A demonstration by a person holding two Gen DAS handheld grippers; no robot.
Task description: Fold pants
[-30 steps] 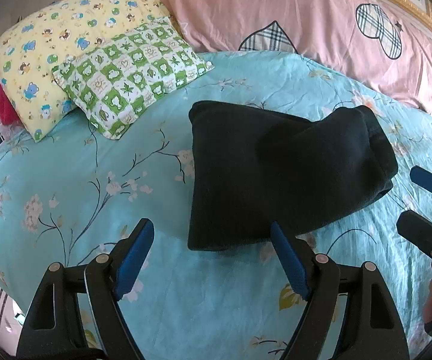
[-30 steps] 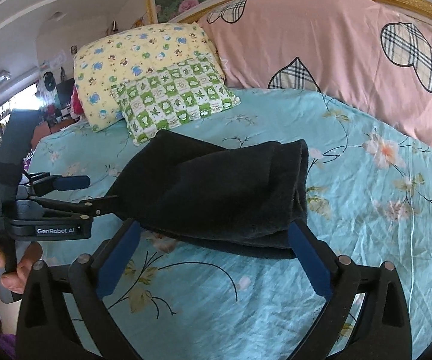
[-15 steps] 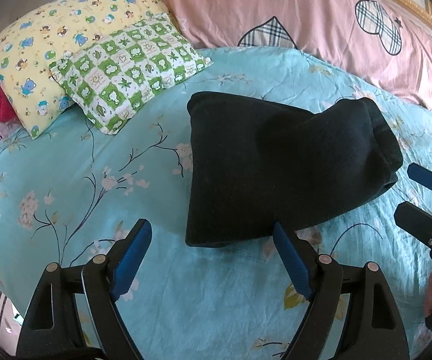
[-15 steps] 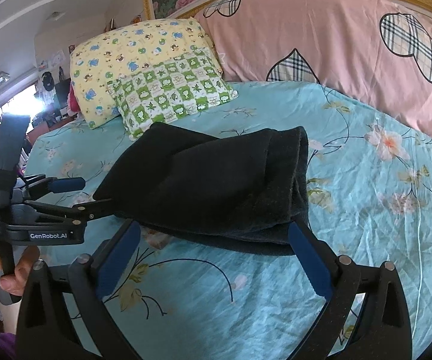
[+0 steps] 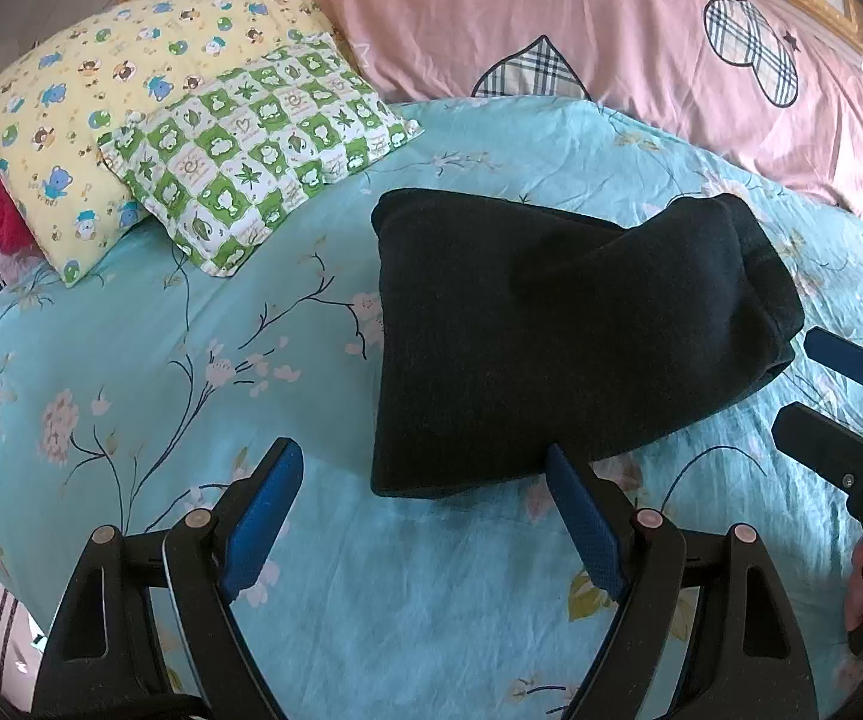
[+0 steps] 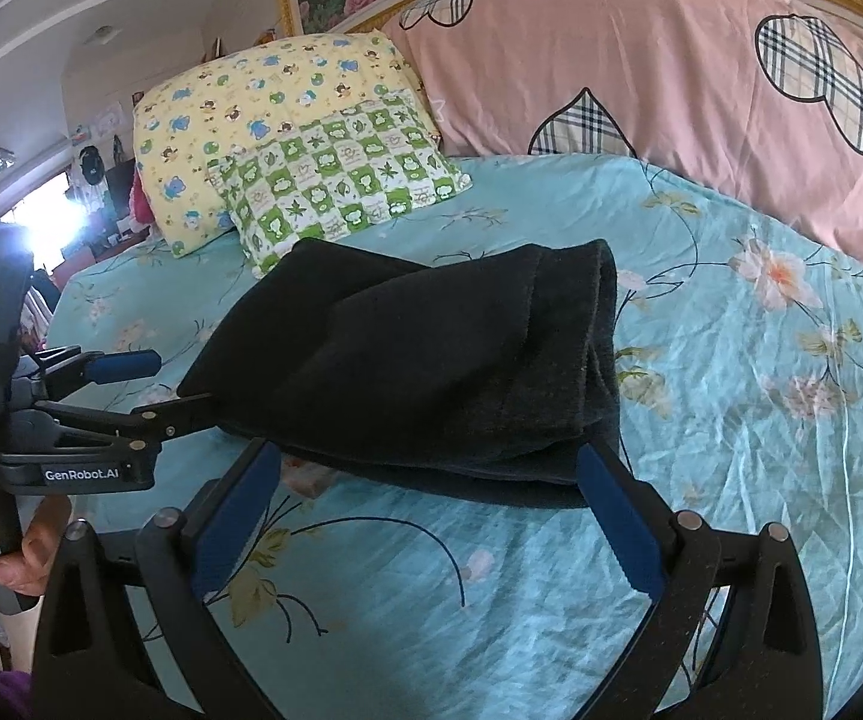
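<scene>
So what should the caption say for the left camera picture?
Open left gripper hovers before folded black pants on a flowery bed.

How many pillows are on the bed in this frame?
2. A yellow cartoon-print pillow lies at the bed's far left corner; a green checkered pillow rests partly on it, nearer the folded black pants. Others may lie outside the view.

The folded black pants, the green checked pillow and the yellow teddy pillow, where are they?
folded black pants [image 5: 551, 324], left wrist view, middle of the top layer
green checked pillow [image 5: 257, 150], left wrist view, centre of its face
yellow teddy pillow [image 6: 263, 96], right wrist view, upper middle
</scene>
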